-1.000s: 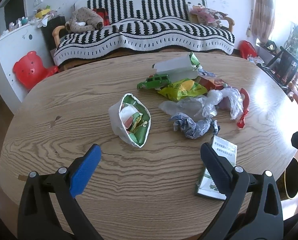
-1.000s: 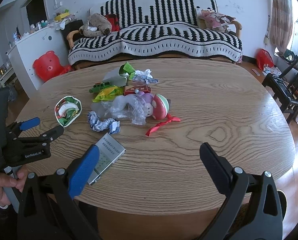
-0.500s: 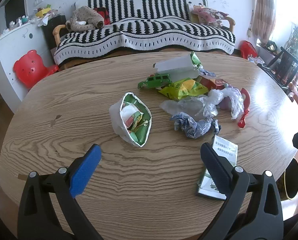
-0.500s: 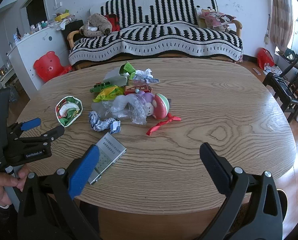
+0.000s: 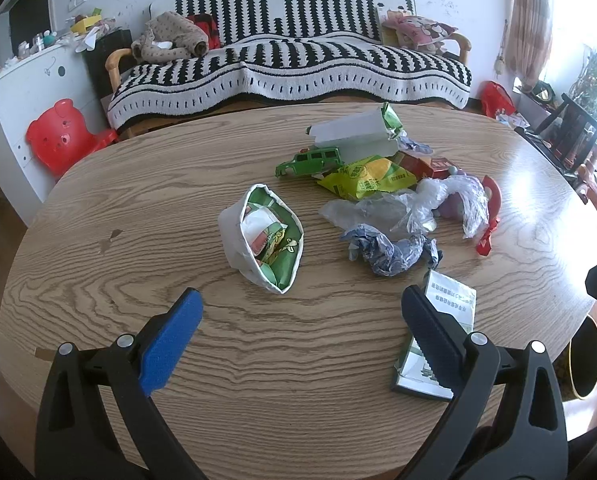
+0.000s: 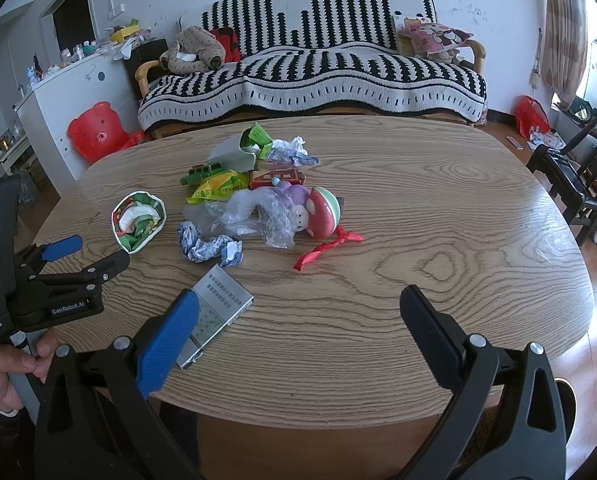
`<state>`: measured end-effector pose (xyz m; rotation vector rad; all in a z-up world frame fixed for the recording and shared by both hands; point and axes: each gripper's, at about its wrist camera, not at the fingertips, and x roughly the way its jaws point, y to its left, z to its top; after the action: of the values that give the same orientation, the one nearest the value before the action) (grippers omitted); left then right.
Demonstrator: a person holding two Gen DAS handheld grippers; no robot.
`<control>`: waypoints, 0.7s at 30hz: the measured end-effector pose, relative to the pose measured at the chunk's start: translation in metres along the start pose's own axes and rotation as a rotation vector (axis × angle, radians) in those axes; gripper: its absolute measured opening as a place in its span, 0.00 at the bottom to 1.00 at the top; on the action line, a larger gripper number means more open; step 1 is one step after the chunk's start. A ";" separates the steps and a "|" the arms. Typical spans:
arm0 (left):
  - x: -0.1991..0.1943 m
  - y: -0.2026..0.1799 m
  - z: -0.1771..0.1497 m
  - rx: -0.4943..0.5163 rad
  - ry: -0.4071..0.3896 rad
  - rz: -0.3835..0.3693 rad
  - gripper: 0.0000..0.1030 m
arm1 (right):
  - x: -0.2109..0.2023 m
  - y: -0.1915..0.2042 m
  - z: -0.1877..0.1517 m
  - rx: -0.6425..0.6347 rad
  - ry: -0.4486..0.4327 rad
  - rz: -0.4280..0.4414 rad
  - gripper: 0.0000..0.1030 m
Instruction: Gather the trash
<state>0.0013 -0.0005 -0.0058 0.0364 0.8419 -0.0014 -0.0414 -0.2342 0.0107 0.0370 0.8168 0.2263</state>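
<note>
Oval wood-grain counter (image 5: 98, 280), striped sofa behind, litter all mid-surface: collecting has barely begun.

I hold the left gripper (image 5: 298, 316) and right gripper (image 6: 298, 312) spread wide and empty above the near edge. Only the white paper bowl of green wrappers (image 5: 264, 236) looks gathered. Left to clear: crumpled blue-white paper (image 5: 390, 248), clear plastic film (image 5: 394, 208), yellow-green snack bag (image 5: 368, 178), flat printed leaflet box (image 5: 444, 320). A dark bin (image 5: 584, 360) waits beside the counter's right end.
</note>
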 end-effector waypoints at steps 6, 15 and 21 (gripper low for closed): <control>0.000 0.000 0.000 0.001 0.001 0.000 0.94 | 0.000 0.000 0.000 0.000 0.001 0.001 0.95; 0.003 0.008 -0.001 -0.016 0.006 -0.016 0.94 | 0.003 -0.003 0.001 0.001 0.002 0.020 0.95; 0.024 0.029 0.011 -0.040 0.057 -0.020 0.94 | 0.024 -0.022 0.016 0.024 0.004 0.026 0.93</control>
<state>0.0255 0.0280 -0.0154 -0.0096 0.8990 -0.0025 -0.0097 -0.2492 0.0014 0.0699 0.8239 0.2409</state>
